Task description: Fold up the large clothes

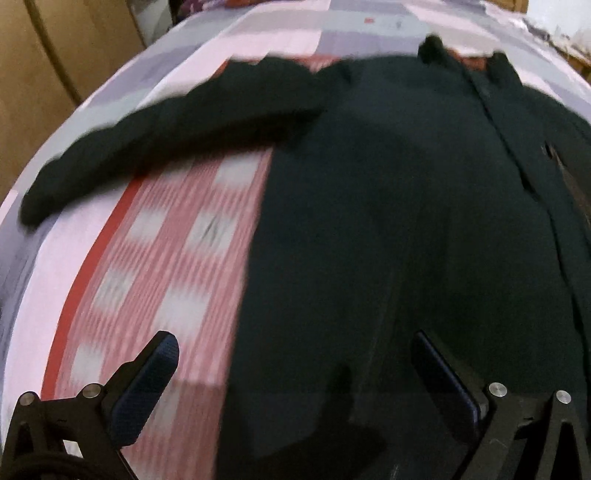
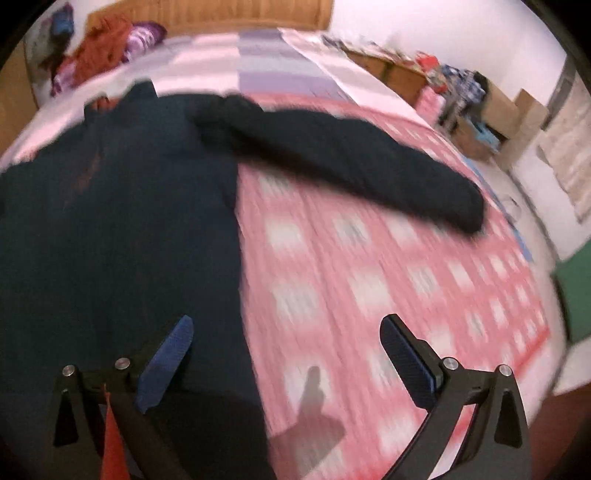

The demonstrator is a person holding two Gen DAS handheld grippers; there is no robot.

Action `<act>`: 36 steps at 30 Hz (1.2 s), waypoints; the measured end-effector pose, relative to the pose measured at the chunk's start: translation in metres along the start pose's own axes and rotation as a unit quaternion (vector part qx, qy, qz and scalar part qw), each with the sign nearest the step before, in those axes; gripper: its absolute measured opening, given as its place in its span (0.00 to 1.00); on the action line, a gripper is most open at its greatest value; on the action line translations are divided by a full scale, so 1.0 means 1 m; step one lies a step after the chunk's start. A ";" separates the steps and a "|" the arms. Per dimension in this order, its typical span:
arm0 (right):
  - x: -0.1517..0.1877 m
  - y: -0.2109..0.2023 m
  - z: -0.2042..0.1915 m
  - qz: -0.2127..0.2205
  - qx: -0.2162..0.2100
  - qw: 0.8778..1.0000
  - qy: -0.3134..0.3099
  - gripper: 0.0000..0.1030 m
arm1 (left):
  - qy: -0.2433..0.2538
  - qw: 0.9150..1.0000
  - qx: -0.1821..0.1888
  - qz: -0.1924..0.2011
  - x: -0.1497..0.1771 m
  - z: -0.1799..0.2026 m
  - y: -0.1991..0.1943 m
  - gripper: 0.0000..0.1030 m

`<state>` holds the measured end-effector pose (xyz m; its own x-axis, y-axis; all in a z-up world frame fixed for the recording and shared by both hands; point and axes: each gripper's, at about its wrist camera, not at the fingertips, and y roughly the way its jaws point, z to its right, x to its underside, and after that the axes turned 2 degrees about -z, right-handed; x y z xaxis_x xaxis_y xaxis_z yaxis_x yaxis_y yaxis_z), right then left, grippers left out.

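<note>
A large dark shirt (image 1: pixel 388 221) with a front placket lies spread flat on a pink and white checked bedspread (image 1: pixel 166 258). Its left sleeve (image 1: pixel 147 140) stretches out to the left. In the right wrist view the shirt body (image 2: pixel 122 221) fills the left side and its right sleeve (image 2: pixel 351 155) stretches out to the right over the bedspread (image 2: pixel 388 277). My left gripper (image 1: pixel 295 354) is open and empty above the shirt's lower left edge. My right gripper (image 2: pixel 286 332) is open and empty above the shirt's lower right edge. Both views are motion-blurred.
A heap of coloured clothes (image 2: pixel 107 48) lies at the far left corner of the bed by a wooden headboard (image 2: pixel 240 14). Cardboard boxes and clutter (image 2: pixel 476 107) stand beside the bed on the right. A wooden wardrobe (image 1: pixel 55 74) stands on the left.
</note>
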<state>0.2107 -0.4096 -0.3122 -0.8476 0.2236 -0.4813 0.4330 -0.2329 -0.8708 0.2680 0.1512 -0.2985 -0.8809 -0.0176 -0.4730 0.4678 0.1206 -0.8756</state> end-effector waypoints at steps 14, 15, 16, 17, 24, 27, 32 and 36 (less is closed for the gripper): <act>-0.105 0.131 0.008 -0.064 0.102 0.990 0.070 0.94 | -0.013 0.999 -0.029 -0.009 -0.005 0.015 0.075 1.00; -0.102 0.131 0.018 -0.068 0.105 0.989 0.076 0.87 | -0.012 0.999 -0.032 -0.009 -0.005 0.015 0.074 1.00; -0.098 0.124 0.027 -0.059 0.094 0.991 0.072 0.86 | -0.012 0.999 -0.036 -0.008 -0.007 0.016 0.073 1.00; -0.096 0.114 0.025 -0.040 0.086 0.994 0.058 0.86 | -0.012 0.999 -0.040 -0.007 -0.008 0.017 0.071 1.00; -0.068 0.045 -0.070 0.055 -0.063 0.993 -0.086 0.87 | 0.018 0.999 -0.018 0.019 -0.010 0.060 0.047 1.00; -0.057 0.063 -0.110 0.032 -0.069 0.987 -0.143 0.87 | 0.016 1.000 0.007 0.018 -0.023 0.084 0.045 1.00; -0.064 0.089 -0.071 -0.008 -0.050 0.997 -0.056 0.89 | 0.010 0.999 0.043 0.022 -0.047 0.126 0.045 1.00; -0.065 0.082 -0.067 -0.002 -0.030 0.997 -0.064 0.91 | 0.018 0.999 0.041 0.015 -0.054 0.160 0.060 1.00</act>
<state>0.3224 -0.3799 -0.3592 -0.8799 0.1008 -0.4643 0.4439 -0.1739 -0.8790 0.3548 0.0010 -0.3413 -0.8675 0.0212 -0.4969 0.4974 0.0392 -0.8666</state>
